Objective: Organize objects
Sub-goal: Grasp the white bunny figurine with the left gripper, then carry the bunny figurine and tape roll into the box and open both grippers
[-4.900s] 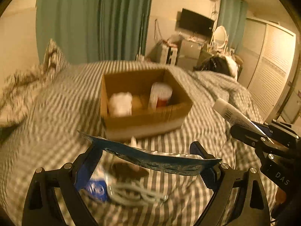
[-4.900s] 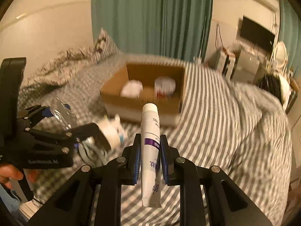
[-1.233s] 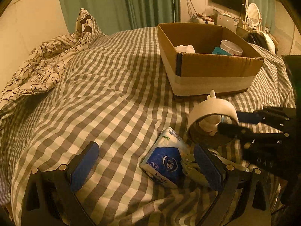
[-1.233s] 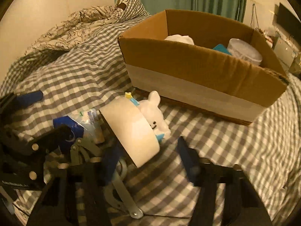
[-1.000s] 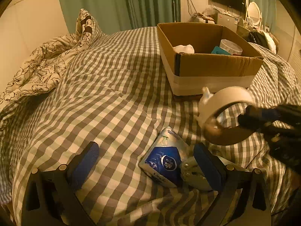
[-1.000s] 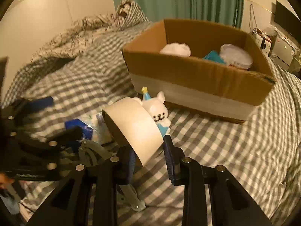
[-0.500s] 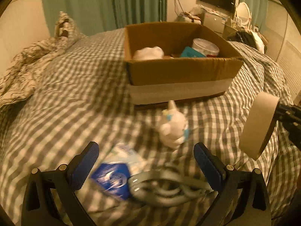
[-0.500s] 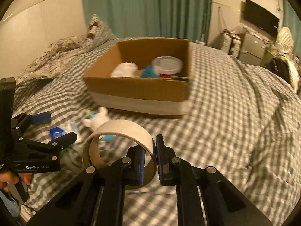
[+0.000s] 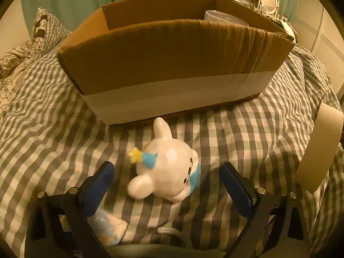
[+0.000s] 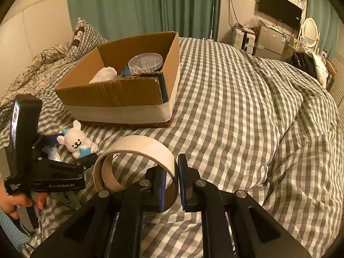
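Observation:
A white bear figurine (image 9: 165, 167) with a blue hat lies on the checked bedcover between the open fingers of my left gripper (image 9: 167, 182); it also shows in the right wrist view (image 10: 77, 143). My right gripper (image 10: 172, 181) is shut on the wall of a wide tape roll (image 10: 137, 150) and holds it above the bed; the roll shows at the right edge of the left wrist view (image 9: 318, 148). The open cardboard box (image 9: 172, 64) stands just beyond the bear, also in the right wrist view (image 10: 120, 94).
The box holds a clear lidded tub (image 10: 146, 62), a white bundle (image 10: 104, 74) and a blue item. A blue tissue pack (image 9: 105, 228) and a metal tool lie under my left gripper. Pillows (image 10: 83, 36) lie at the back left. A dresser stands beyond the bed.
My left gripper has moved forward and down around the bear, close to the box. My right gripper has lifted the tape roll and swung it to the right.

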